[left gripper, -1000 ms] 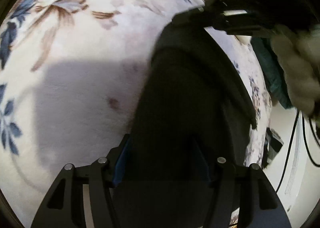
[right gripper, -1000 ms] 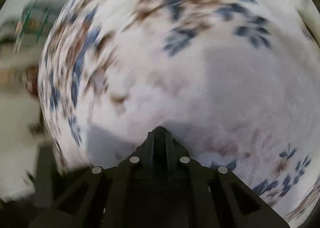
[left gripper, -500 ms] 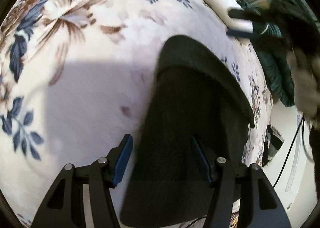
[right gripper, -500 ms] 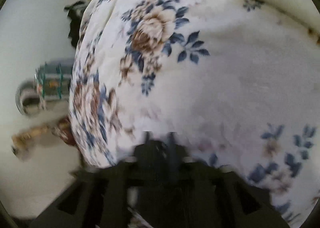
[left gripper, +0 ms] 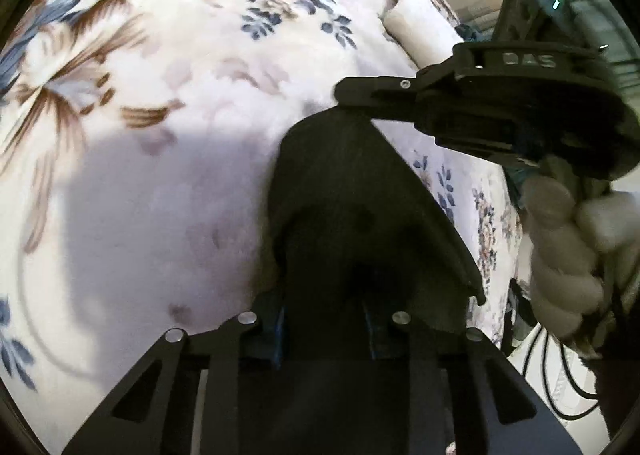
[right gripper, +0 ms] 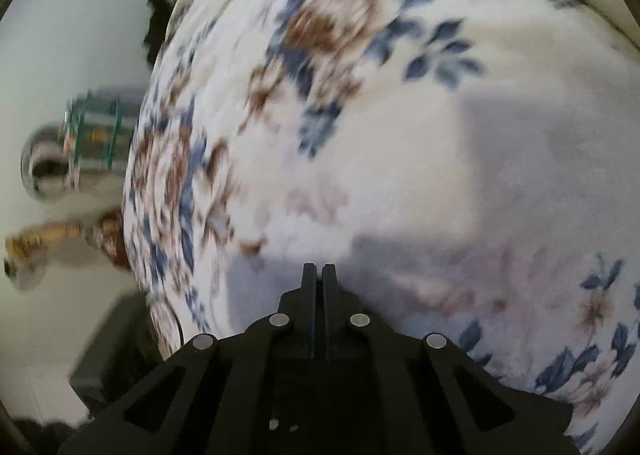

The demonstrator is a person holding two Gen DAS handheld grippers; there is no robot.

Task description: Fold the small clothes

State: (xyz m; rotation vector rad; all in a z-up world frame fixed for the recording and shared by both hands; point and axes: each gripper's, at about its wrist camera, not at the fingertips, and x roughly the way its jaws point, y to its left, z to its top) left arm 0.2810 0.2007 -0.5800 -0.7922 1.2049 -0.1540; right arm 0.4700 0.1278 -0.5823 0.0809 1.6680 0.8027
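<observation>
A small dark garment [left gripper: 352, 207] lies on the floral bedspread [left gripper: 160, 143], stretching away from my left gripper [left gripper: 324, 331]. Its near end is bunched between the blue-padded fingers [left gripper: 280, 335], whose jaws are closing and pressing on it. In the left wrist view my right gripper [left gripper: 340, 89] reaches in from the upper right, its tip at the garment's far edge, held by a hand in a white fuzzy glove [left gripper: 560, 239]. The right wrist view shows that right gripper [right gripper: 319, 271] shut above the bedspread [right gripper: 400, 175], with no cloth visible between its fingers.
A rolled white item [left gripper: 416, 27] lies at the bed's far right edge, with a teal cloth partly hidden behind the right gripper. Cables [left gripper: 560, 383] hang off the bed's right side. In the right wrist view the bed edge drops to a pale floor with a metal bowl [right gripper: 44, 163].
The left jaws have narrowed onto the garment's near end, which now bunches up. The right gripper came back in from the right to the garment's far edge.
</observation>
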